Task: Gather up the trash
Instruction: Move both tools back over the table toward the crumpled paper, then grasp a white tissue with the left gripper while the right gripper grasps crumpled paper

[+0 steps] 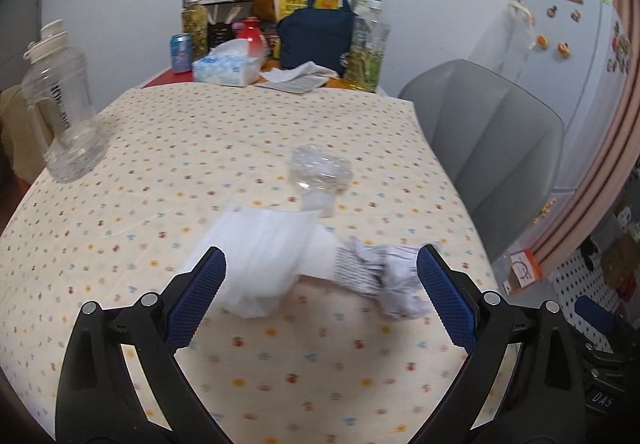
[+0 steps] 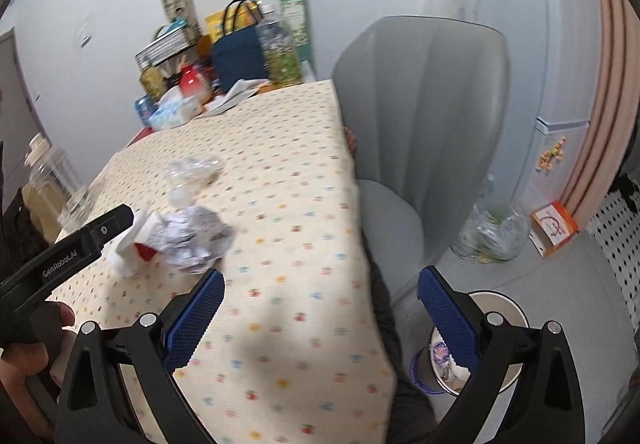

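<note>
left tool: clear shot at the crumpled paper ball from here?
Probably yes. The left tool is open and empty, and the crumpled paper ball lies on the tablecloth just ahead, toward its right finger. The white tissue sits beside it and might get pinched along with it.

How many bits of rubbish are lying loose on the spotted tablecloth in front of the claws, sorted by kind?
Crushed clear plastic bottle: 1
White tissue or wrapper: 1
Crumpled printed paper ball: 1
Total: 3

Both the left claw and the right claw are open and hold nothing.
</note>
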`<state>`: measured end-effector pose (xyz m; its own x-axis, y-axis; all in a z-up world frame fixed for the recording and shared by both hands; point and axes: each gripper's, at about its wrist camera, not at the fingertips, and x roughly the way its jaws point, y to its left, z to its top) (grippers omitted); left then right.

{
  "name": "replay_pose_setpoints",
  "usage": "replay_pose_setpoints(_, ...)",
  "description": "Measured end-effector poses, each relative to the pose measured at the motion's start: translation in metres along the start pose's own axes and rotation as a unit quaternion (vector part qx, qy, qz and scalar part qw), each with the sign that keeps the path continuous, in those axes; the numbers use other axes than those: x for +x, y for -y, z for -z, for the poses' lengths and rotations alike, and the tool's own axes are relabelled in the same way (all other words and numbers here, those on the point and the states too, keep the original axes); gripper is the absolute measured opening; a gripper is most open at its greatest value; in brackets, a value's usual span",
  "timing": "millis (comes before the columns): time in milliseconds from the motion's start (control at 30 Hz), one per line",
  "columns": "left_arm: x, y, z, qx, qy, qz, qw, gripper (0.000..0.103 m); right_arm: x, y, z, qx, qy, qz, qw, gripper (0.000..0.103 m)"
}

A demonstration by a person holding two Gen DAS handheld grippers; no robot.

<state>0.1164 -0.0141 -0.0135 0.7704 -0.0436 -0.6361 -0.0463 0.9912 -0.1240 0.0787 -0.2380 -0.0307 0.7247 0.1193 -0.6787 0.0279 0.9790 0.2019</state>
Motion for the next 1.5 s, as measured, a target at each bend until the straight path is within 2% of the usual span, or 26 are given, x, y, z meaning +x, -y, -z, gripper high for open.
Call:
replay_pose_setpoints(200,0.004,-0.042,0.003,-0.033,-0.007,0.000,0.9994,0.095,0.008,-0.036,0.001,-0.028,-0.007,-0.006,1.000,0.095)
replay_pose_setpoints(433,0.017,-0.047,0.013,-0.023,-0.024,0.011,0.9994,0.094,0.023,-0.062,0.006,-0.049,-0.026,-0.021,0.998,0.095)
replay_pose_setpoints(500,0.023,-0.049,0.015,-0.029,-0.032,0.014,0.9990,0.088,0.027,-0.069,0.006,-0.057,-0.029,-0.025,0.998,0.095)
replay_pose_setpoints(600,0.033,-0.053,0.016,-0.039,-0.047,0.019,0.9980,0.072,0.029,-0.076,0.004,-0.065,-0.030,-0.028,0.997,0.095)
replay_pose_setpoints(667,0.036,-0.054,0.017,-0.044,-0.052,0.024,0.9974,0.057,0.031,-0.078,0.004,-0.066,-0.033,-0.029,0.997,0.095)
replay_pose_setpoints(700,0.037,-0.056,0.017,-0.047,-0.054,0.028,0.9971,0.053,0.032,-0.079,0.003,-0.067,-0.033,-0.029,0.997,0.095)
replay_pose_setpoints(767,0.039,-0.056,0.017,-0.044,-0.057,0.031,0.9969,0.030,0.034,-0.081,0.002,-0.071,-0.034,-0.030,0.996,0.095)
replay_pose_setpoints(833,0.038,-0.058,0.015,-0.043,-0.057,0.031,0.9970,0.019,0.037,-0.083,0.002,-0.071,-0.037,-0.032,0.996,0.095)
replay_pose_setpoints(933,0.032,-0.064,0.012,-0.050,-0.049,0.027,0.9972,0.014,0.042,-0.090,0.002,-0.078,-0.040,-0.036,0.995,0.095)
replay_pose_setpoints(967,0.031,-0.067,0.011,-0.052,-0.048,0.025,0.9972,0.009,0.044,-0.093,0.001,-0.080,-0.042,-0.039,0.995,0.095)
replay_pose_setpoints(1133,0.029,-0.080,0.011,-0.054,-0.046,0.004,0.9975,0.005,0.055,-0.108,0.002,-0.093,-0.046,-0.045,0.994,0.091)
replay_pose_setpoints(1200,0.028,-0.084,0.011,-0.057,-0.044,-0.003,0.9974,0.004,0.061,-0.111,0.003,-0.097,-0.051,-0.047,0.993,0.087)
replay_pose_setpoints(1300,0.027,-0.087,0.009,-0.056,-0.042,-0.008,0.9975,0.004,0.070,-0.111,0.002,-0.094,-0.065,-0.053,0.992,0.065)
replay_pose_setpoints(1367,0.027,-0.086,0.007,-0.054,-0.041,-0.009,0.9976,0.004,0.073,-0.109,0.002,-0.088,-0.074,-0.057,0.992,0.030)
replay_pose_setpoints(1433,0.026,-0.082,0.006,-0.051,-0.039,-0.009,0.9979,0.004,0.073,-0.111,0.003,-0.093,-0.078,-0.062,0.991,0.017)
replay_pose_setpoints(1500,0.024,-0.078,0.004,-0.047,-0.036,-0.008,0.9982,0.004,0.065,-0.114,0.004,-0.104,-0.069,-0.063,0.990,0.015)
